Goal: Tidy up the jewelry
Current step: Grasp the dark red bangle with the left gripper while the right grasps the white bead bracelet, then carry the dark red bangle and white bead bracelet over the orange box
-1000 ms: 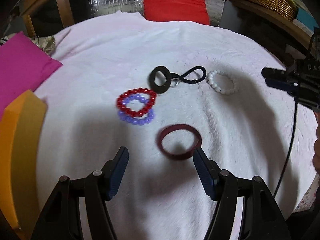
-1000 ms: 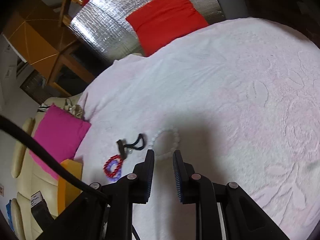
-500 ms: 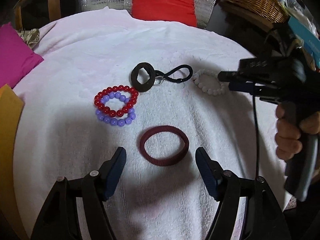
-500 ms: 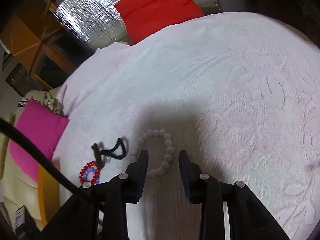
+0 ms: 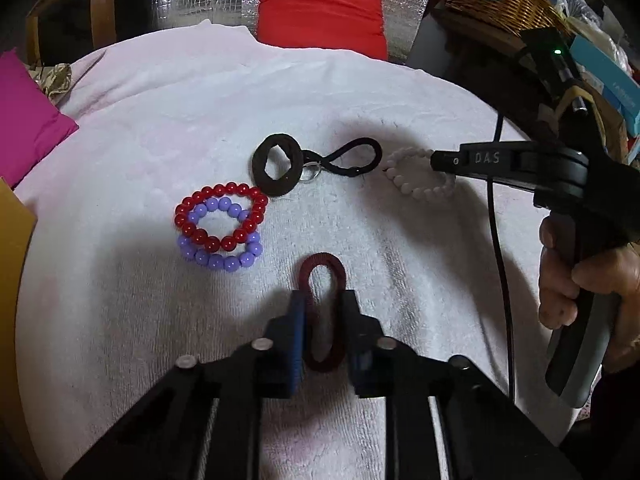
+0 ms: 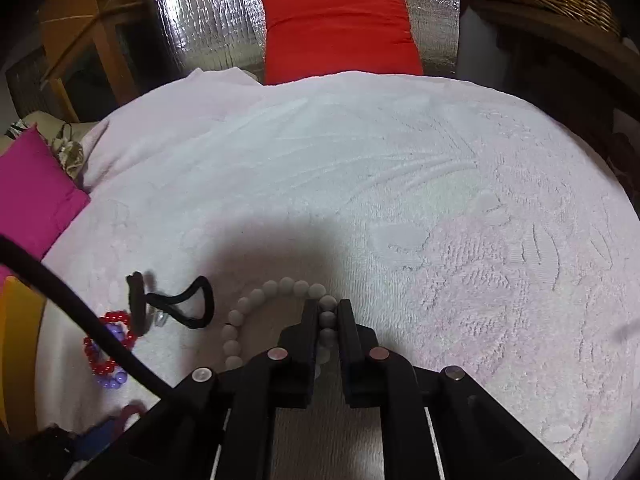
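Judging by how the dark red band [image 5: 322, 312] folds, you are handling something soft and springy: the left gripper [image 5: 322, 322] has clamped across it and squeezed the loop into a narrow oval, so expect it to pop back round on release and to weigh next to nothing. Its ribbed fabric-like surface should give the pads decent friction; a hold across both sides of the loop, as you have now, looks sound. The white bead bracelet [image 6: 276, 316] is a different matter: smooth, round, hard beads, probably on a stretch cord, likely to roll or slip between flat pads. Your right gripper [image 6: 328, 322] is closed on one side of that strand, pinching a few beads at its right-hand arc while the rest of the loop lies slack on the pale pink towel [image 6: 400, 200]. Grip between two beads rather than on a crown if it starts to slide. Both pieces sit on the towel near its front half; in the left wrist view the white bracelet lies to the right of a black hair tie [image 5: 276, 170] linked to a thin black elastic loop [image 5: 348, 156]. A red bead bracelet [image 5: 220, 216] lies overlapping a purple bead bracelet [image 5: 224, 244], left of the red band, untouched. None look fragile, though cords may snap if overstretched.
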Demonstrator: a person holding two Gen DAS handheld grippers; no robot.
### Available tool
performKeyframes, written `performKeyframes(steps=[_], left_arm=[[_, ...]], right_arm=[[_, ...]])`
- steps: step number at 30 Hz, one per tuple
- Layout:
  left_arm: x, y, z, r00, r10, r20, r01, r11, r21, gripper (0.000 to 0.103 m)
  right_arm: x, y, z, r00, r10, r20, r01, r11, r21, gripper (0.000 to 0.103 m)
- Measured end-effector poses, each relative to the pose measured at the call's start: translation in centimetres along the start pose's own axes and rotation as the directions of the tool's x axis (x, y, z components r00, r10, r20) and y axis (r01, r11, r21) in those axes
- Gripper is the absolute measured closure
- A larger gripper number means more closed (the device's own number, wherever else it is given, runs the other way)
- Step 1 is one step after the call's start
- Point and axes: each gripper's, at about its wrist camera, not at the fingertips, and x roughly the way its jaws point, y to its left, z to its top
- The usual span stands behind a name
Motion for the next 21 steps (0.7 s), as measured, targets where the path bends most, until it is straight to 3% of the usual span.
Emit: performKeyframes(steps=[9,16,21], left_arm=[[-2.8,0.8,-0.1,0.999,0.001,0.046,0.0,1.0,-0.022,0.094],[-5.8,1.8,-0.5,0.996,0.024,0.087,-0.019,0.998,-0.055,0.094],[-7.7,3.0,-0.9,0.991,0.08,0.109,-0.071,0.994,-0.081,0.094]], right_arm=[[-4.5,-1.0,0.5,0.99,0.124,0.063,-0.127,0.991,0.05,0.093],[-8.1,-0.8,0.3,0.963,0.252,0.1,-0.26,0.962,0.079,0.093],[-9.5,1.1,0.1,0.945,0.311,0.102,-0.317,0.947,0.052,0.093]])
